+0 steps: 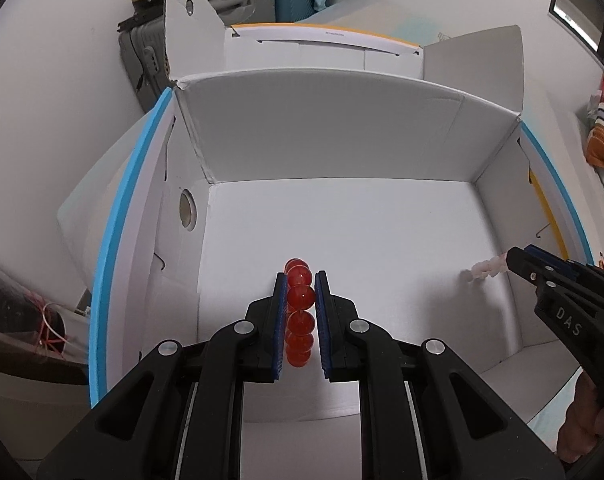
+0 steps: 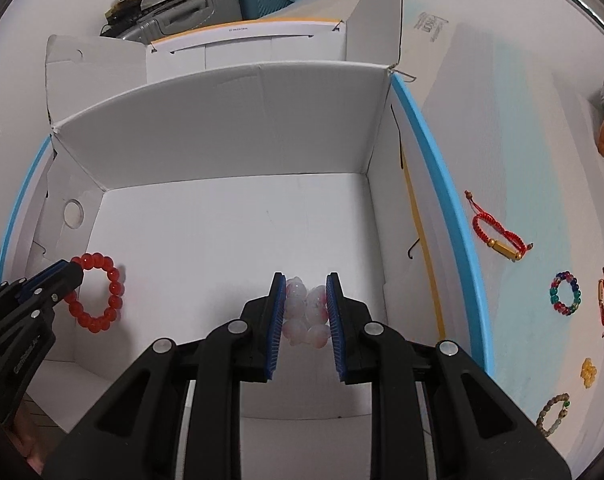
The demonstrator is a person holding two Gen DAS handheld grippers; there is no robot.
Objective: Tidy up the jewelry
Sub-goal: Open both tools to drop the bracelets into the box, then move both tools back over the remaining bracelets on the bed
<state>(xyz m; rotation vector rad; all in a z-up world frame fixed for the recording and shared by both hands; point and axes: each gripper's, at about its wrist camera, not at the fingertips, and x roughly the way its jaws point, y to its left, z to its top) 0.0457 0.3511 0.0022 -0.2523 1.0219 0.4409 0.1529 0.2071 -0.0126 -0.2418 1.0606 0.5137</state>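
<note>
A large white cardboard box (image 2: 229, 128) with its flaps raised takes up most of both views, its bare white floor below both tools. The left hand-held gripper (image 1: 301, 280) reaches into the box's left part and is clenched on a red bead bracelet (image 1: 300, 308), the beads pinched in a line between its blue pads; from the right wrist view the ring (image 2: 97, 292) hangs as a full loop from its tips. The right hand-held gripper (image 2: 305, 280) is inside the box further right, clamped on a pale pink bead bracelet (image 2: 306, 312) bunched between its pads. Outside the box's right wall, on the pale blue surface (image 2: 514, 152), lie a red cord bracelet (image 2: 500, 236), a multicoloured bead bracelet (image 2: 564, 293), a brownish bead bracelet (image 2: 554, 414) and a small yellow charm (image 2: 587, 373).
</note>
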